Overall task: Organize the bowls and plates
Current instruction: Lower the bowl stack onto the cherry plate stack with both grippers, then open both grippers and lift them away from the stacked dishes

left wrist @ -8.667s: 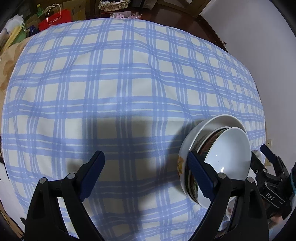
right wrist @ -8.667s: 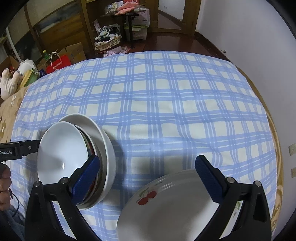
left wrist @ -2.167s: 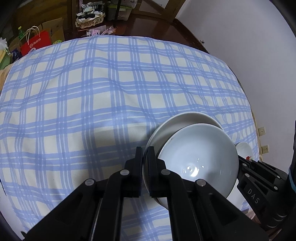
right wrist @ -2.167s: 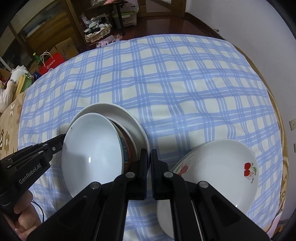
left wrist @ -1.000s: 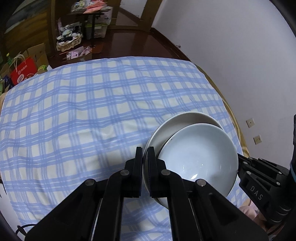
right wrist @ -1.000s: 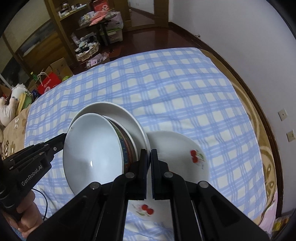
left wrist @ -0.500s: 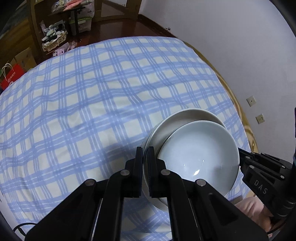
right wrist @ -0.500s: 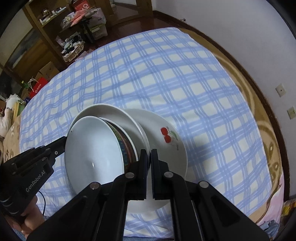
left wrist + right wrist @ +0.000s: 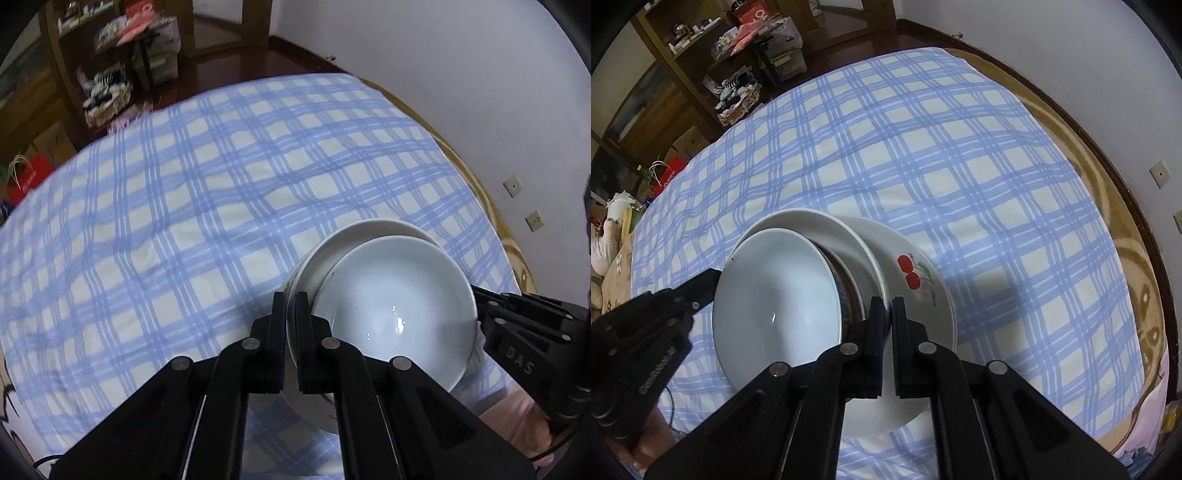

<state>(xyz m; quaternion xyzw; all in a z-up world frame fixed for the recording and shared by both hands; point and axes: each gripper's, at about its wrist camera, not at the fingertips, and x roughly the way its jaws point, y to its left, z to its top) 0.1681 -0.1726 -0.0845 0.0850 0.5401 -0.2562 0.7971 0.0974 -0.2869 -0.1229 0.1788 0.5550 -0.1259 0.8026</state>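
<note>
Both claws (image 9: 291, 306) (image 9: 888, 314) still clamp bowl stack (image 9: 798, 295), now overlapping cherry plate (image 9: 916, 295)

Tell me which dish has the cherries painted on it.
The cherry plate lying flat on the tablecloth, partly under the lifted stack; the stacked white bowl is plain inside.

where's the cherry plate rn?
Right wrist view: the cherry plate lies on the checked tablecloth, just right of and partly under the held stack of bowls. It doesn't show in the left wrist view.

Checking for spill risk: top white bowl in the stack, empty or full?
Empty. The top white bowl shows a bare glossy inside with only light glints.
</note>
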